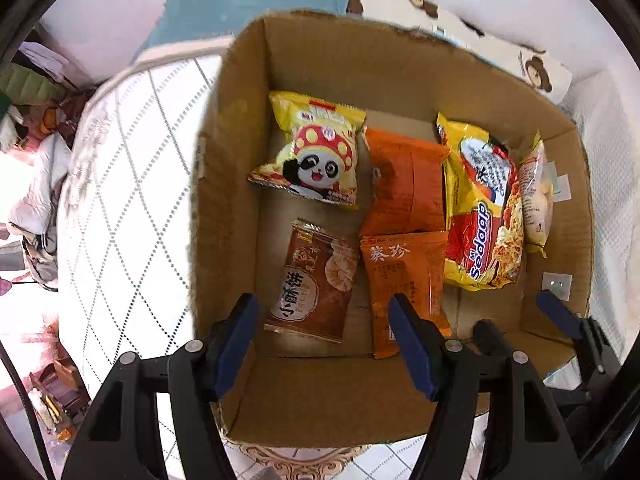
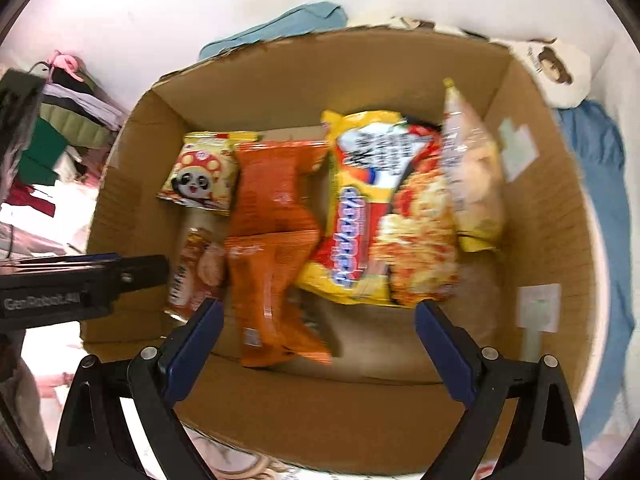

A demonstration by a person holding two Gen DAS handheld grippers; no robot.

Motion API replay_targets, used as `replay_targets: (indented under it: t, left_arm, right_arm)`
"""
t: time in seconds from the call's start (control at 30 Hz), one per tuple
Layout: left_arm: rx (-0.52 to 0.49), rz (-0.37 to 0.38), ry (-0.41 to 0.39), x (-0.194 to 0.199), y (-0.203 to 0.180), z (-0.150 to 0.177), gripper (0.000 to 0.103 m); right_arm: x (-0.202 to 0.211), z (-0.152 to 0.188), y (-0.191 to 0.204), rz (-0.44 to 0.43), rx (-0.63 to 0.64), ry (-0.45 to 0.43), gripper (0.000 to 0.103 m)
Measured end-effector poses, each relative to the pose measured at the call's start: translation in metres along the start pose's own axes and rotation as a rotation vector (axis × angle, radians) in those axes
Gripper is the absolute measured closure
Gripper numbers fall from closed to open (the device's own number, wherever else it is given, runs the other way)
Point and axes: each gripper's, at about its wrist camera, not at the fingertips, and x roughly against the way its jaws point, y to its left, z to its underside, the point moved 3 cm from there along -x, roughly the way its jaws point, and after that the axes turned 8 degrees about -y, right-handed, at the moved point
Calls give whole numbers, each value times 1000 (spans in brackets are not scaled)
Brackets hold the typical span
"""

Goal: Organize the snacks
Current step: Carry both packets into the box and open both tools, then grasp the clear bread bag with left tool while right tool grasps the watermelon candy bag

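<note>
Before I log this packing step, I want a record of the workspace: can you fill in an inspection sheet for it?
Surface: a cardboard box stands open on a quilted white mattress.
Job's things: in the box lie a panda snack bag, a brown biscuit packet, two orange packets, a yellow noodle packet and a pale snack bag on edge by the side wall.
Clutter: paper labels stuck inside the box.
Grippers: left claw open above the biscuit packet, nothing between its fingers; right claw open wide, holding nothing.
Cables: nothing seen.
Surroundings: blue cloth, bear-print pillow, piled clothes.
</note>
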Motion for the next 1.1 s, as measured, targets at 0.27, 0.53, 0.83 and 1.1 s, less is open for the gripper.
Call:
replay_targets:
  t: [0.27, 0.53, 0.83, 1.1]
  left_arm:
    - [-2, -22, -158, 34, -8, 27, 37]
    - [-20, -31, -259, 57, -20, 43, 37]
    - [-37, -15, -351, 94, -30, 65, 37]
    - [1, -6, -424, 122, -14, 93, 37]
  right_arm:
    - [36, 11, -18, 49, 12, -67, 5]
    - [84, 21, -17, 90, 41, -162, 5]
    - [127, 37, -17, 80, 28, -229, 5]
    - [156, 65, -13, 30, -9, -249, 5]
